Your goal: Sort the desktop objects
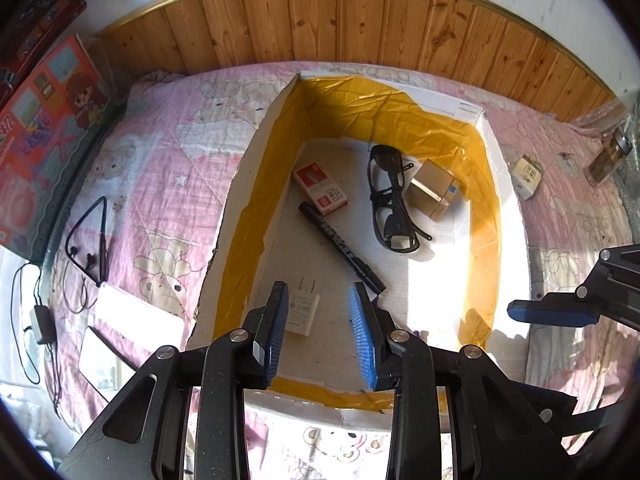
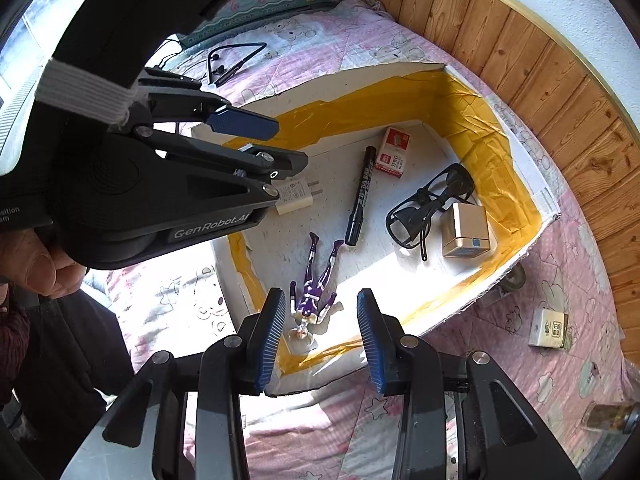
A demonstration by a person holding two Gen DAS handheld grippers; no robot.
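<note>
Figurine (image 2: pixel 314 294) in right-wrist view only

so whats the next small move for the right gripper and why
Probably lift the right gripper away and go for the small white box on the quilt: its jaws stand open with the purple figure lying free in the foam box.

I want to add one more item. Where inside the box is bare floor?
Bare floor: the sunlit strip between the purple figure and the gold cube, along the near wall. Crowded: the far end, with staple box, marker and glasses.
</note>
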